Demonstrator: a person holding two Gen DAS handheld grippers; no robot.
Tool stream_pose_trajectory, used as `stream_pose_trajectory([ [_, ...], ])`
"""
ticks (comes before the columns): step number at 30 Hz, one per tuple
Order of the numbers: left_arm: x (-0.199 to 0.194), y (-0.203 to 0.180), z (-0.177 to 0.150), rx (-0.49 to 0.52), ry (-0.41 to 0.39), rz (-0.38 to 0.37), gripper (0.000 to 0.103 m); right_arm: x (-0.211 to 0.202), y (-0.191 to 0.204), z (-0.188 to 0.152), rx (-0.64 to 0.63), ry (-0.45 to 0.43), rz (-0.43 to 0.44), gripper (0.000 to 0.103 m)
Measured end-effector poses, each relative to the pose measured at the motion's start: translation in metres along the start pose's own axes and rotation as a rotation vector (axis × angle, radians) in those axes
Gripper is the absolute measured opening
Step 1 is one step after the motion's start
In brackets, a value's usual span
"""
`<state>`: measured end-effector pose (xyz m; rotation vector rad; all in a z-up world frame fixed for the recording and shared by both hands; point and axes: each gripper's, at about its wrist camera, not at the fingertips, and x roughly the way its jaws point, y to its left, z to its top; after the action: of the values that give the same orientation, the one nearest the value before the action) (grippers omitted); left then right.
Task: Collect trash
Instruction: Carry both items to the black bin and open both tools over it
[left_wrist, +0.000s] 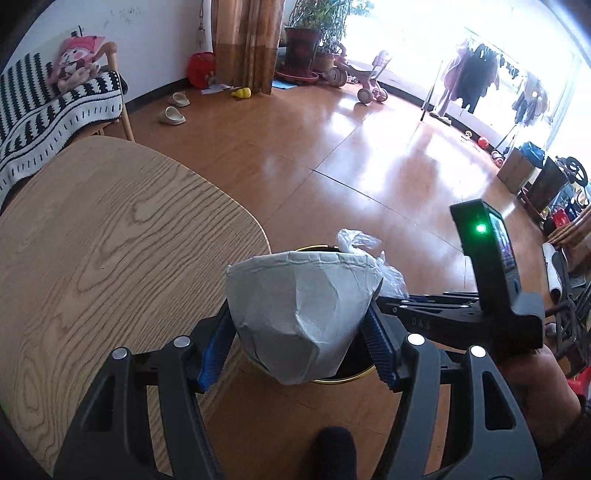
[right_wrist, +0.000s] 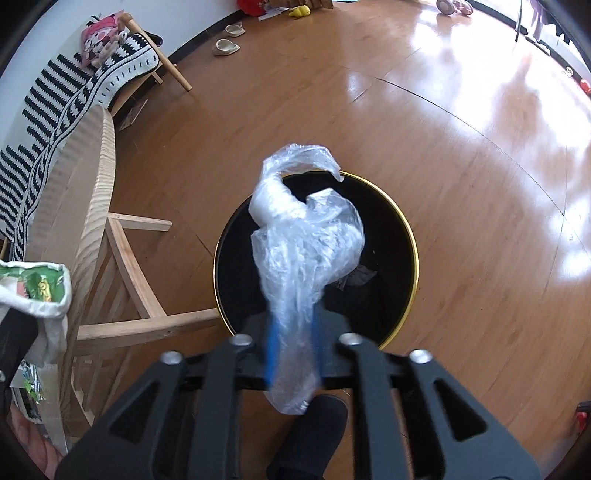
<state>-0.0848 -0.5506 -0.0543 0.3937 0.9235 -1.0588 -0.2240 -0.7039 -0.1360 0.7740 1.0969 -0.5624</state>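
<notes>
Trash filled both my grippers above the black bin (right_wrist: 402, 236) on the floor: my left gripper (left_wrist: 299, 332) was clamped on a crumpled white paper cup (left_wrist: 295, 310) beside the tabletop (left_wrist: 110, 236), while my right gripper (right_wrist: 293, 343) stood apart around a clear plastic bag (right_wrist: 303, 236), pads loose.

Light: bright daylight from blown-out window (left_wrist: 461, 55)
Glare: white patches on wooden floor (right_wrist: 480, 110)
Blur: plastic bag (right_wrist: 306, 240) smeared
Edges: fisheye bending, dark corners
</notes>
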Motion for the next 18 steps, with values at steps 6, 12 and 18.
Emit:
stream_pose_trajectory([
  [6,0.011,-0.001,0.005,-0.026,0.008,-0.015,0.064,-0.014,-0.01,0.0,0.018,-0.053,0.031,0.078],
  [12,0.023,-0.019,0.008,-0.016,0.009,-0.036,0.064,-0.037,-0.035,0.004,0.096,-0.109,0.02,0.078],
  [18,0.039,-0.042,0.012,0.005,0.012,-0.079,0.064,-0.061,-0.068,-0.001,0.197,-0.178,0.005,0.078],
])
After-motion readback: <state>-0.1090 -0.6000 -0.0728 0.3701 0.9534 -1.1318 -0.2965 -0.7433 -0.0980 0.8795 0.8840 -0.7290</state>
